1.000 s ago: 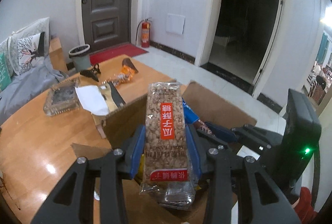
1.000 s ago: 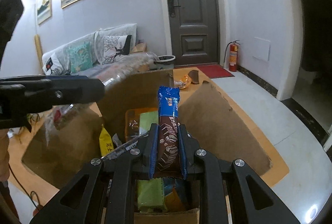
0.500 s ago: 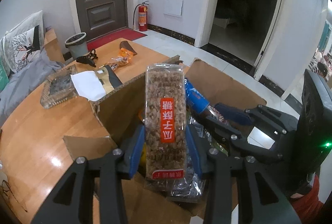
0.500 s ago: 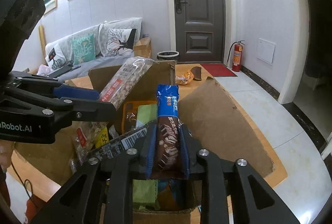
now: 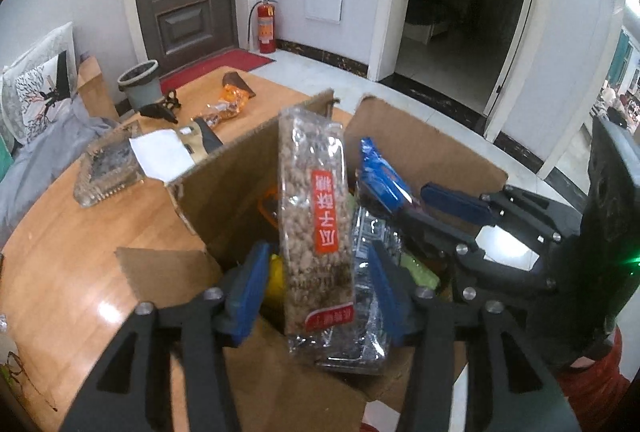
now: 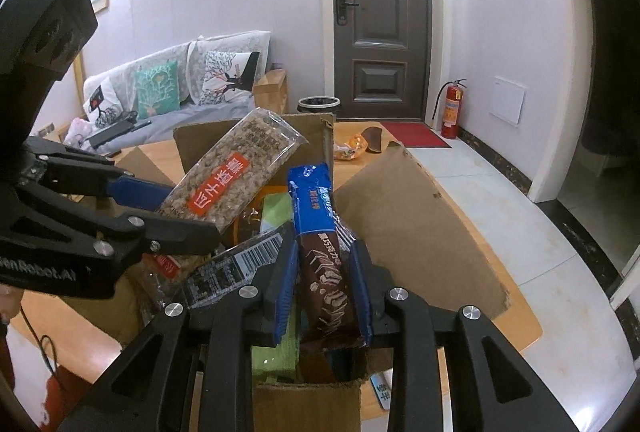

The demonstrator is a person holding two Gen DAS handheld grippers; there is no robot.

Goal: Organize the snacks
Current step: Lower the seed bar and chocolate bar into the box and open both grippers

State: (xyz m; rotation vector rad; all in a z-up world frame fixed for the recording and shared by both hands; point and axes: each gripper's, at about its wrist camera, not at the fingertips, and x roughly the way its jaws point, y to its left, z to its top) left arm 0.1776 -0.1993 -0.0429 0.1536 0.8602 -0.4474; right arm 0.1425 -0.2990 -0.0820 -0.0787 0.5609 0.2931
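A wooden table [image 5: 72, 264] carries an open cardboard box [image 5: 224, 187]. Beyond the box lie a glass tray [image 5: 106, 167], a white paper [image 5: 162, 155], an orange snack bag [image 5: 228, 105] and a small black object [image 5: 162, 107].

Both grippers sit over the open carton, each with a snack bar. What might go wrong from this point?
1. The left gripper has its blue pads apart from the seed brittle bar; the bar may drop and land crooked in the cardboard box.
2. The right gripper is shut on the chocolate wafer bar beside the brittle; crowded together, the two could knock.
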